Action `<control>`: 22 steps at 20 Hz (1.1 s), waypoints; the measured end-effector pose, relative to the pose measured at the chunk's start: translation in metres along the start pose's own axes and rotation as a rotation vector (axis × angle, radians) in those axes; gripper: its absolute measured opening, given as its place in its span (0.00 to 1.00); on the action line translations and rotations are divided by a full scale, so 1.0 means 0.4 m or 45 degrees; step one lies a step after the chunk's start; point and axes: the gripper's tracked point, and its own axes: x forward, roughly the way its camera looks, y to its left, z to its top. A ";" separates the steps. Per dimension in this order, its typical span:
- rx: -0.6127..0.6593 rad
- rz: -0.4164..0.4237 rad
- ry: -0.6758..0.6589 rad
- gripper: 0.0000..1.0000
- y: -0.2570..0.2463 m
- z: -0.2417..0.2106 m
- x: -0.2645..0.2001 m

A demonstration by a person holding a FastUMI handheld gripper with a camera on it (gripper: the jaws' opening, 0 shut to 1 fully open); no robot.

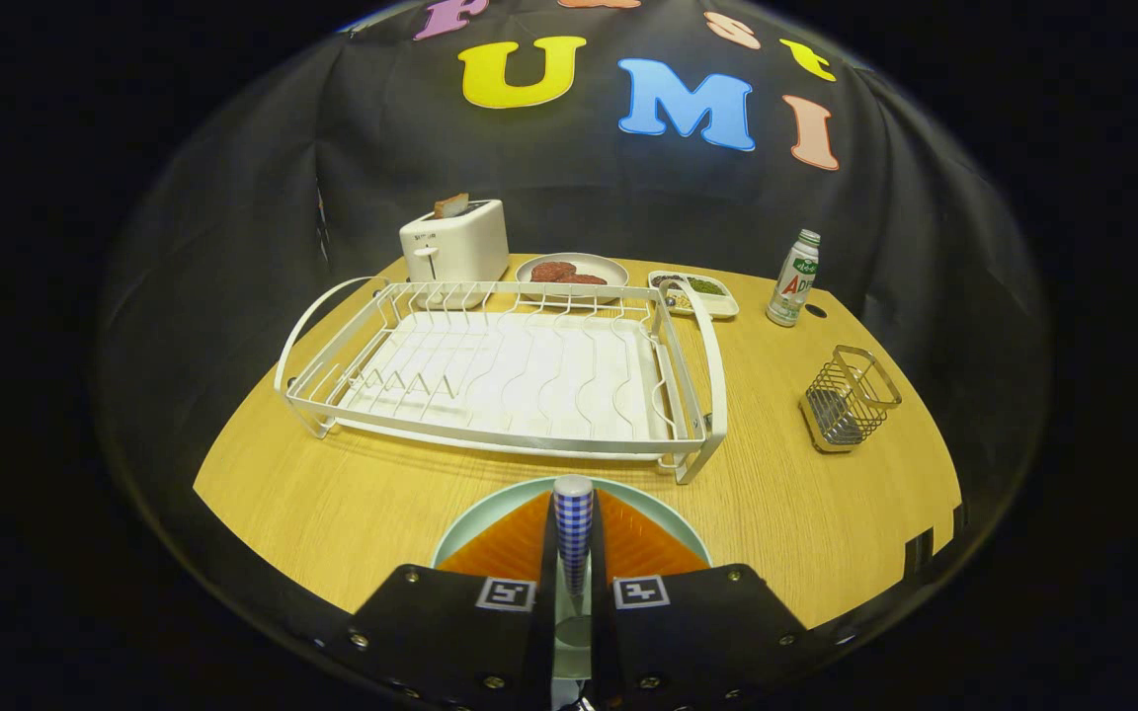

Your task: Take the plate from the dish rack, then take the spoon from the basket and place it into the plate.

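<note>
- Now the spoon [573, 533] is pinched between the fingers of the gripper [573, 592]; its checked handle runs straight fwd along them, tip pointing to the dish rack [510, 370].
- Plate [490, 509] lies directly under the spoon, at near edge of the table [332, 513], so next move is prob. just down & release.
- Basket [848, 397] stands well apart, twd right edge.
</note>
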 end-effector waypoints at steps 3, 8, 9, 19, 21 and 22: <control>-0.001 -0.005 -0.014 0.18 -0.001 0.012 -0.002; 0.009 -0.006 -0.017 0.18 -0.004 0.022 -0.003; 0.010 -0.009 -0.017 0.18 -0.006 0.021 -0.001; 0.027 -0.052 -0.156 0.18 -0.032 0.147 -0.062; 0.041 -0.060 -0.241 0.18 -0.040 0.223 -0.100; 0.045 -0.066 -0.289 0.18 -0.046 0.265 -0.122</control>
